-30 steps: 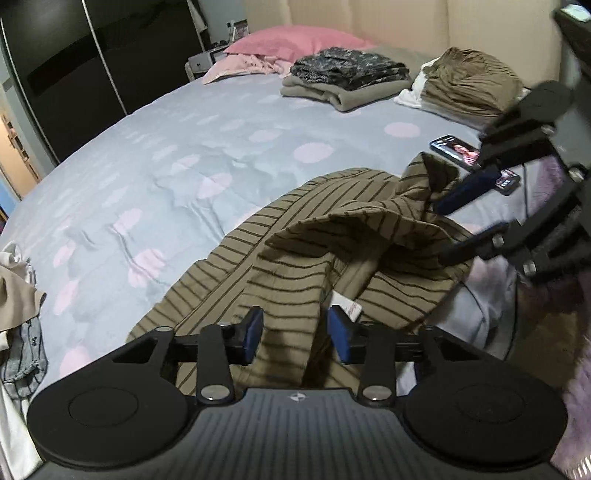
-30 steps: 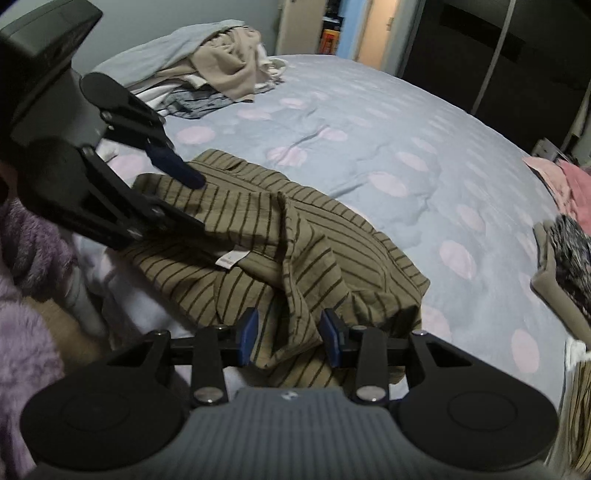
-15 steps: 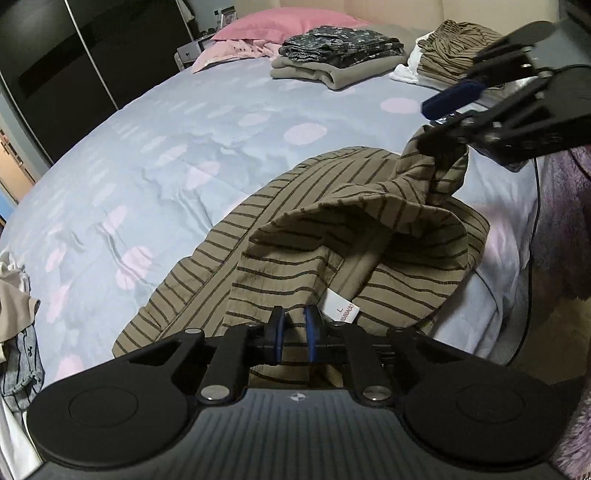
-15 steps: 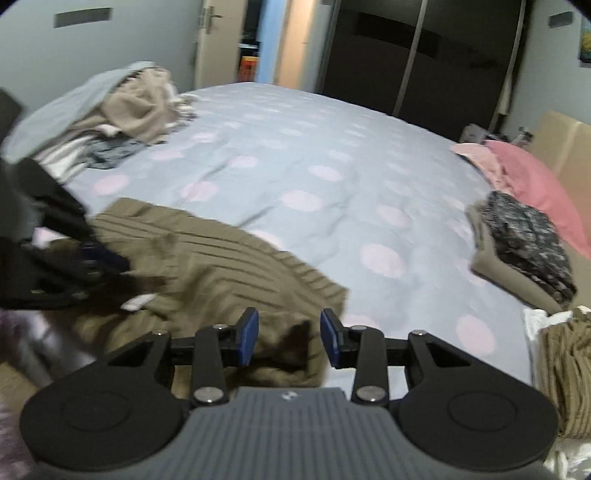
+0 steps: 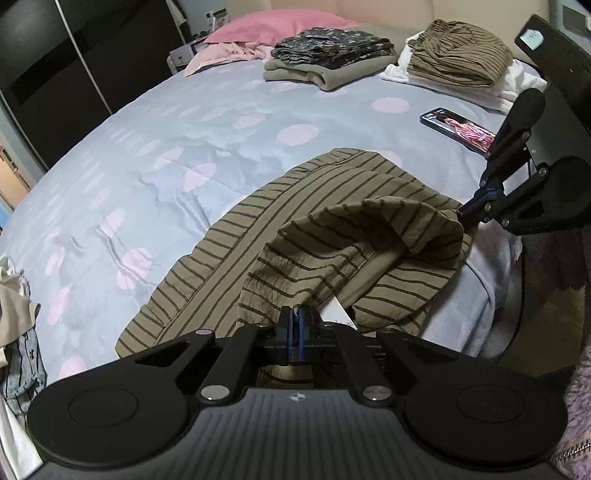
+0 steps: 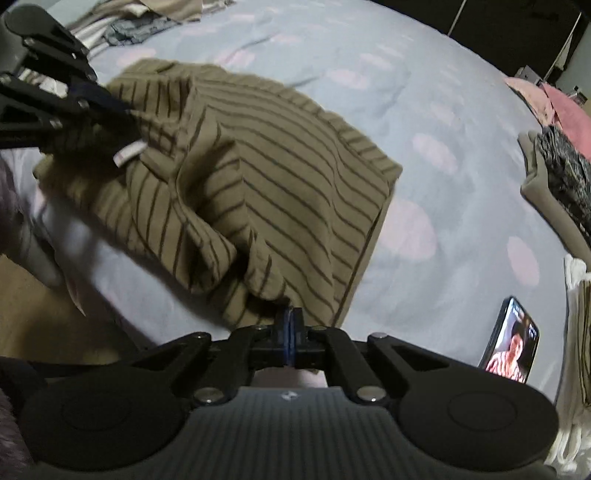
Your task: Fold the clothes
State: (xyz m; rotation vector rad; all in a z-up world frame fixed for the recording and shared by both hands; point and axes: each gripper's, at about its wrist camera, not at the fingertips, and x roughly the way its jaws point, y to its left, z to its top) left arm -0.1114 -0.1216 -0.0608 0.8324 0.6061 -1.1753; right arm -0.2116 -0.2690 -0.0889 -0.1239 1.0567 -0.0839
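Closed since a second ago: both tools, then spread, now pressed together. Left tool pinching the near hem of the garment, just beside a white label poking out to the right of its tips. Right tool swung down from over the bed, now clamped on a bunched fold at the garment's near edge; seen from the left wrist view as black linkage at far right with its tips at the fabric's right corner. Left tool likewise visible from the right wrist view at upper left, tips buried in the cloth next to the label.

Olive with dark stripes, rumpled and partly doubled over itself, spread on the bed ahead of both tools, near edge hanging over the mattress side. Pale blue cover with pink dots. Lit phone lying flat beyond and right of the left tool, just right of the right tool. Folded stack and striped pile far ahead by a pink pillow. Loose heap at far left.
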